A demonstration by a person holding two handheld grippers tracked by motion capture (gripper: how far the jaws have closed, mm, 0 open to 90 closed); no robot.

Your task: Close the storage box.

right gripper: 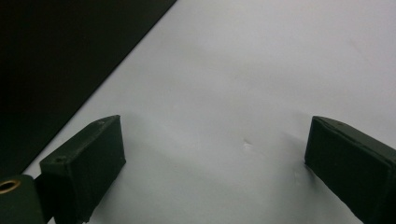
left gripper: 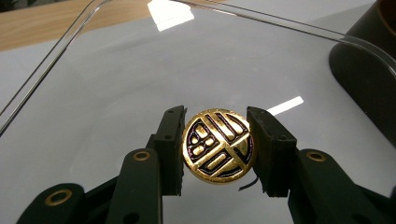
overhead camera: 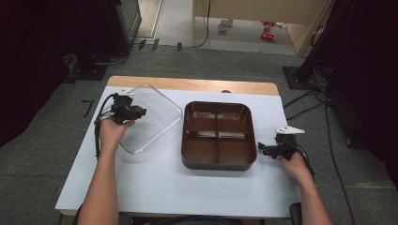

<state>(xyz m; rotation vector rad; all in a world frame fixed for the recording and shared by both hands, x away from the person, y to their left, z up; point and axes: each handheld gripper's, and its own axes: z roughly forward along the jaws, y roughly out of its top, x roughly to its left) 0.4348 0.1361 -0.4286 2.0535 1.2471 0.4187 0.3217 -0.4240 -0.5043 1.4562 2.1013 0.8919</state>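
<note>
One clear lid (overhead camera: 149, 118), tilted, corner toward tray (overhead camera: 218, 135)

Left forearm enters from the near edge, angled toward far-left; its hand (overhead camera: 111, 131) wraps the left hand-held gripper (overhead camera: 136, 112), which points right. Jaws closed tight on a round gold-and-black knob (left gripper: 218, 145), pads (left gripper: 172, 144) pressing both sides. Right forearm comes in at near right; its hand (overhead camera: 295, 164) holds the right hand-held gripper (overhead camera: 264, 150) low, pointing left, jaws spread wide with nothing between.
</note>
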